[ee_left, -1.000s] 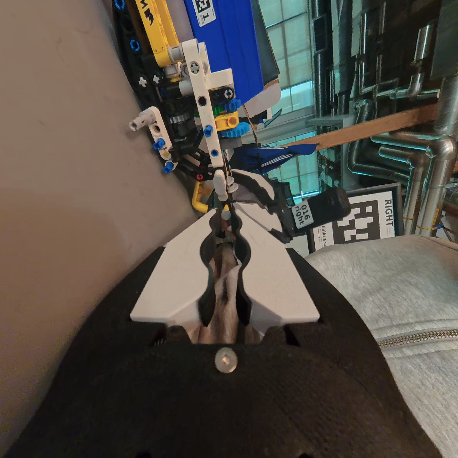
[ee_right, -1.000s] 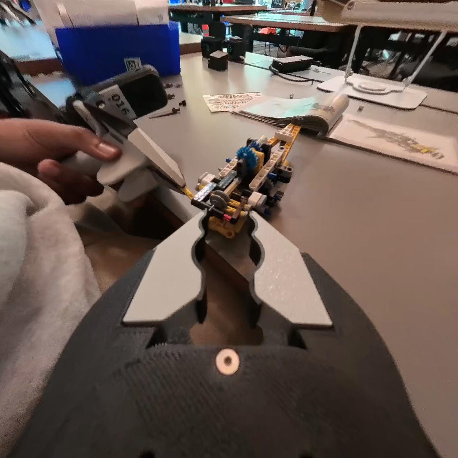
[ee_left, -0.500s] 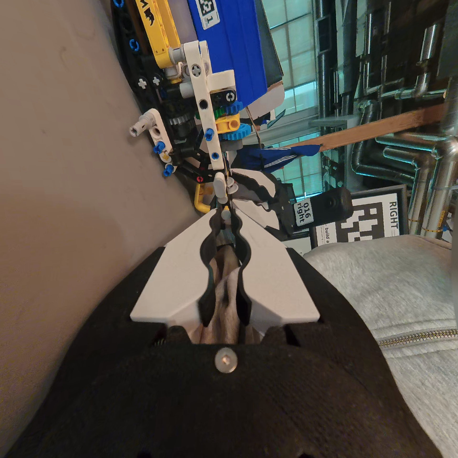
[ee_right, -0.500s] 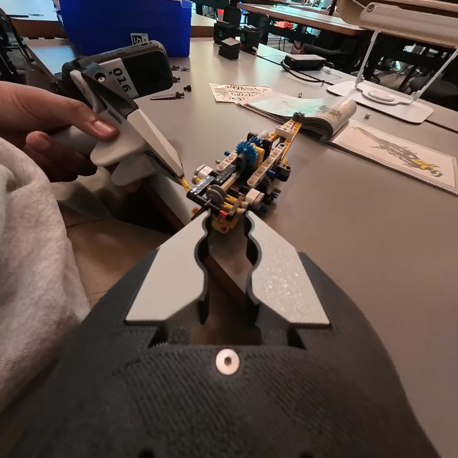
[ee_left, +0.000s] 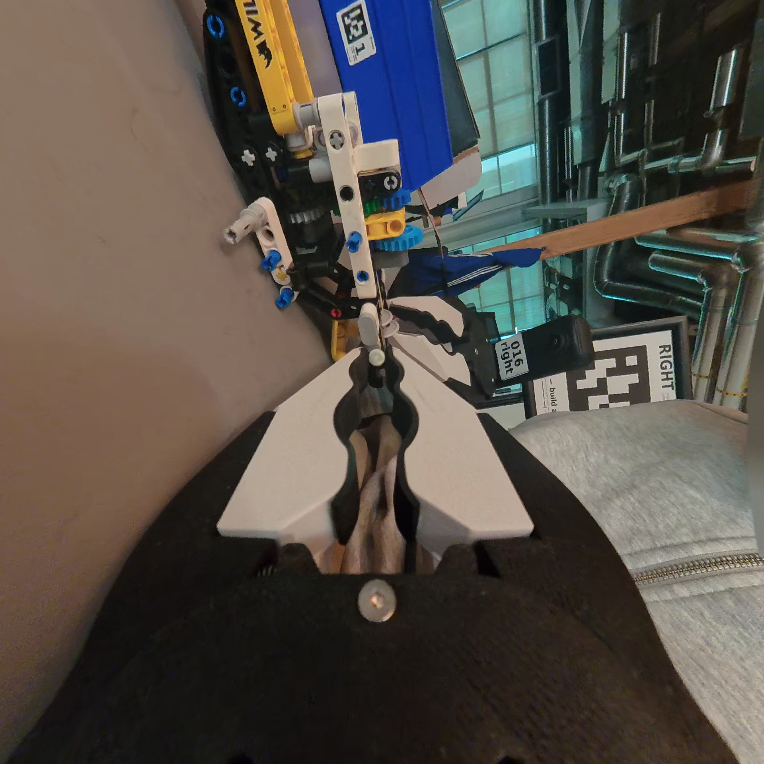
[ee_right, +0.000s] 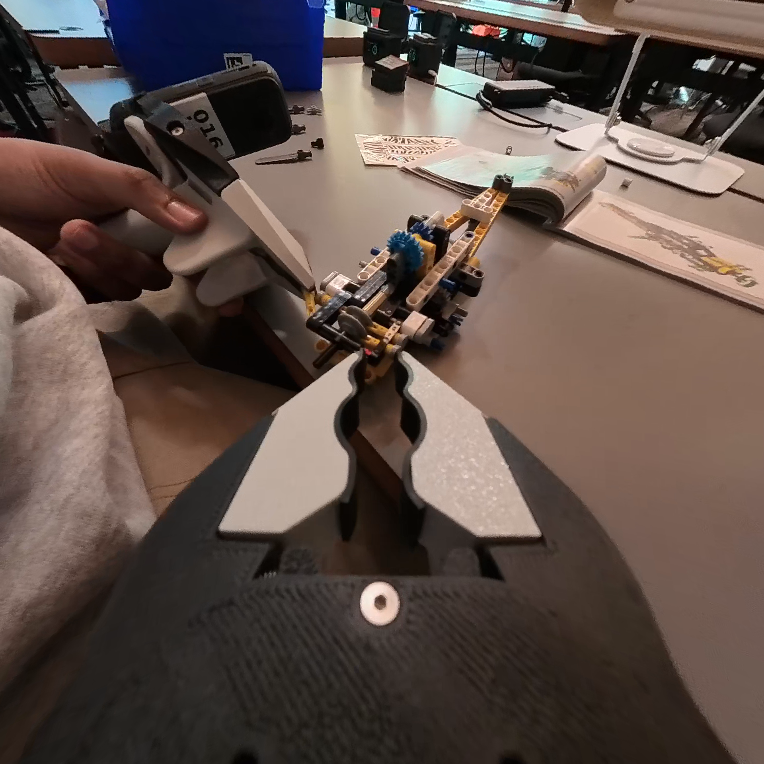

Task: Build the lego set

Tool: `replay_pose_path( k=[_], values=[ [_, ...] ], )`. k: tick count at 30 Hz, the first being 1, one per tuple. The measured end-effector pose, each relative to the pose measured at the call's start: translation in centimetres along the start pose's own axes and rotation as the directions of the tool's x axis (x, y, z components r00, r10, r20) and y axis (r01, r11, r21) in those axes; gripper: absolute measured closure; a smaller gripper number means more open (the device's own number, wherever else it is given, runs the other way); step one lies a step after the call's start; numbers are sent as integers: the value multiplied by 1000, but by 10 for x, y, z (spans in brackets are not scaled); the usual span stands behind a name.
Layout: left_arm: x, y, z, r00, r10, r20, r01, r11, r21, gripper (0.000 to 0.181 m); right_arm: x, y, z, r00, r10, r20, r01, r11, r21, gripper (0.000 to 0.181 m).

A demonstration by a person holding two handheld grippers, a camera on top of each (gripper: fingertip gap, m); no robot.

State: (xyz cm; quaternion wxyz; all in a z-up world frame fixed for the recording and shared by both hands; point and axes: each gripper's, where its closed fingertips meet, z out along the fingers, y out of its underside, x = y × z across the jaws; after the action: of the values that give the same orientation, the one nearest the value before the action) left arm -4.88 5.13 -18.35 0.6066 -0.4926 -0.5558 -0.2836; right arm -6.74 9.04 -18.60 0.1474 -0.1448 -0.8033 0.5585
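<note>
The lego model (ee_right: 417, 268), a build of yellow, white and black beams with a blue gear, lies at the table's near edge, its end overhanging. My left gripper (ee_left: 377, 361) is shut on a thin yellow part at the model's near left corner. It also shows in the right wrist view (ee_right: 309, 286), held by a hand. My right gripper (ee_right: 378, 359) has its jaws closed in on the yellow beam at the model's near end. It shows just past the left fingertips in the left wrist view (ee_left: 403, 326). The model (ee_left: 343, 198) fills the upper part of that view.
A blue bin (ee_right: 215, 41) stands at the back left. An open instruction booklet (ee_right: 516, 173), a sticker sheet (ee_right: 405, 146) and small loose black parts (ee_right: 285, 157) lie behind the model. A white stand base (ee_right: 645, 161) is at the back right. A grey sleeve (ee_right: 53, 372) is at the left. Tip to tip, the grippers are about 5 cm apart.
My right gripper's jaws have narrowed around the model's near end and moved closer to it. My left gripper has kept its pinch on the yellow part.
</note>
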Motion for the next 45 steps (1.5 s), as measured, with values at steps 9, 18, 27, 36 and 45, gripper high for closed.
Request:
replay_pose_path(
  k=[9,18,27,36,45],
  values=[
    [4,3,-1,1000,-11,-28,12,1000,5,176,8,-4,-3,974,220,62,-223,974,44,157],
    [-19,-21,-33,969,112,219,-113,994,-6,176,22,-13,-9,898,415,142,-431,896,109,154],
    [-53,-46,-64,812,315,492,-249,948,-195,173,11,-2,-1,930,347,122,-352,936,20,156],
    [-51,-72,-85,783,275,557,-294,954,-58,136,19,-4,-8,897,423,130,-431,902,39,159],
    [5,-6,-26,904,286,317,-301,954,0,154,4,-4,-11,929,351,119,-354,935,2,168]
  ],
)
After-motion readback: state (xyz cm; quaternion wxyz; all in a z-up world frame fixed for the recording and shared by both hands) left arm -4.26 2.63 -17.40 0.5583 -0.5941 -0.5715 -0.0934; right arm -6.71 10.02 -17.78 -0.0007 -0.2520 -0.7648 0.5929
